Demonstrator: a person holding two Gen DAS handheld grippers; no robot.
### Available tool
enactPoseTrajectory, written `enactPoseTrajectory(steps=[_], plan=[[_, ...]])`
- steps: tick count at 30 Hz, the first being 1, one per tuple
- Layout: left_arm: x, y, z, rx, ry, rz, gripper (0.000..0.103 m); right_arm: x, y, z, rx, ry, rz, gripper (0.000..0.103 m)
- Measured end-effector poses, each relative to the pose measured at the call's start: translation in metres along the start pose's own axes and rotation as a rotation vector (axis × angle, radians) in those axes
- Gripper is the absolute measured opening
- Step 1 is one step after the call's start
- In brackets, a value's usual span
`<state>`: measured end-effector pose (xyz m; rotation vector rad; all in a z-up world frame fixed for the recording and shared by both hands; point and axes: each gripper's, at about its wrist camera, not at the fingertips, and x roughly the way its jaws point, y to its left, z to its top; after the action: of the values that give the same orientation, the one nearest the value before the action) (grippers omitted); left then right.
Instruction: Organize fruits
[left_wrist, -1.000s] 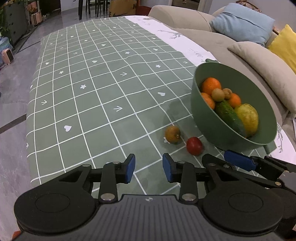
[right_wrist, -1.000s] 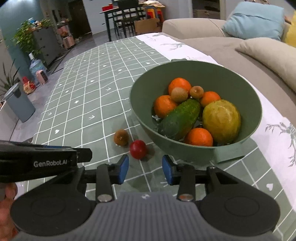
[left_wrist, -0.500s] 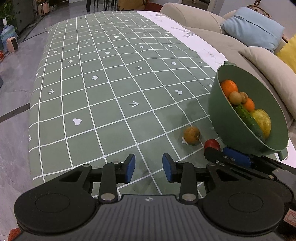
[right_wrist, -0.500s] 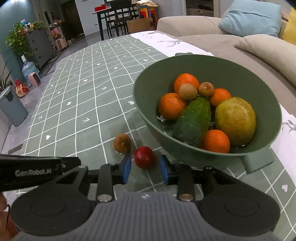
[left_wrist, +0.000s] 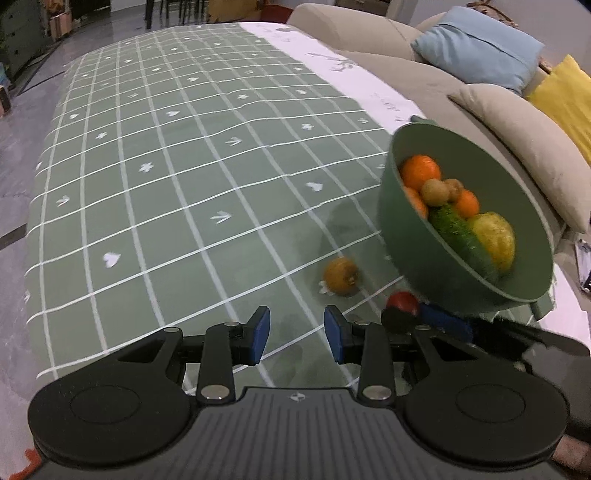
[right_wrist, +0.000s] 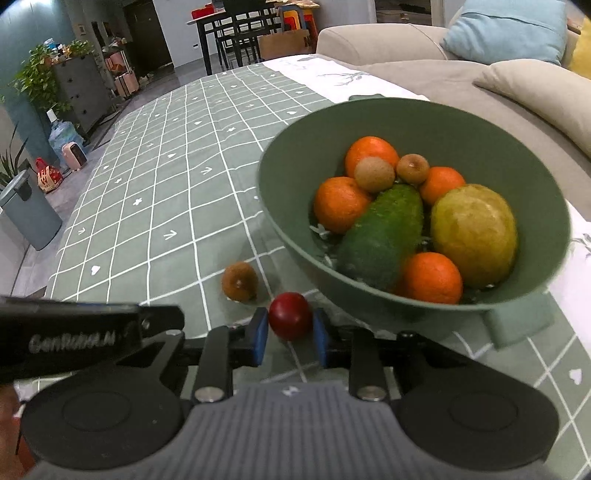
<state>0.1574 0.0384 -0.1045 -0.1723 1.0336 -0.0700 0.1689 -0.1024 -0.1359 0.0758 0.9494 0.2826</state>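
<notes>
Cloth (left_wrist: 207, 177) of green with a white grid and small hearts, arrows and stars covers the table and fills the middle of both views; a white printed band (right_wrist: 325, 75) runs along its far right edge. Beyond it, at the upper right, sits a beige sofa (right_wrist: 436, 70) with a blue cushion (right_wrist: 509, 27) and, in the left view, a yellow cushion (left_wrist: 565, 99). At the upper left of the right view stand a dark cabinet (right_wrist: 79, 92) topped with plants, a water bottle (right_wrist: 61, 134) and a grey bin (right_wrist: 27, 216) on the grey floor; a dark dining table with chairs (right_wrist: 240, 29) shows at top centre.

The green bowl (right_wrist: 509, 147) stands at the right on the cloth, holding oranges, a cucumber, a large yellow-green fruit and small brown fruits. A brown fruit (right_wrist: 239, 282) lies on the cloth just left of the bowl.

The right gripper (right_wrist: 290, 334) has its blue pads either side of the red fruit (right_wrist: 290, 315), close against it at the bowl's foot; whether they are pressing on it cannot be told. The left gripper (left_wrist: 297, 336) is held apart over bare cloth, gripping nothing, near the brown fruit.
</notes>
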Motion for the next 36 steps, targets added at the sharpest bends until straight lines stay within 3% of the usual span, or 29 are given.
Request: enactPoseTrajectory(steps=[11, 18, 20, 22, 27, 36], plan=[[0.028, -0.028, 0.015, 0.101, -0.004, -0.006, 0.041, -0.011, -0.022, -0.008, 0.007, 0.005, -0.029, 0.022], [0.037, -0.028, 0.02, 0.095, 0.01, -0.006, 0.04, -0.009, -0.023, -0.008, 0.008, 0.007, -0.018, 0.022], [0.038, -0.028, 0.019, 0.094, 0.018, -0.019, 0.029, -0.009, -0.025, -0.008, 0.011, 0.01, -0.015, 0.022], [0.038, -0.028, 0.018, 0.092, 0.023, -0.024, 0.027, -0.009, -0.026, -0.009, 0.012, 0.012, -0.013, 0.022], [0.033, -0.028, 0.015, 0.08, 0.028, -0.005, 0.026, -0.009, -0.025, -0.007, -0.01, 0.019, -0.011, 0.022], [-0.014, -0.021, -0.007, 0.018, 0.04, -0.051, 0.026, -0.037, -0.022, -0.01, -0.05, 0.064, 0.051, 0.022]])
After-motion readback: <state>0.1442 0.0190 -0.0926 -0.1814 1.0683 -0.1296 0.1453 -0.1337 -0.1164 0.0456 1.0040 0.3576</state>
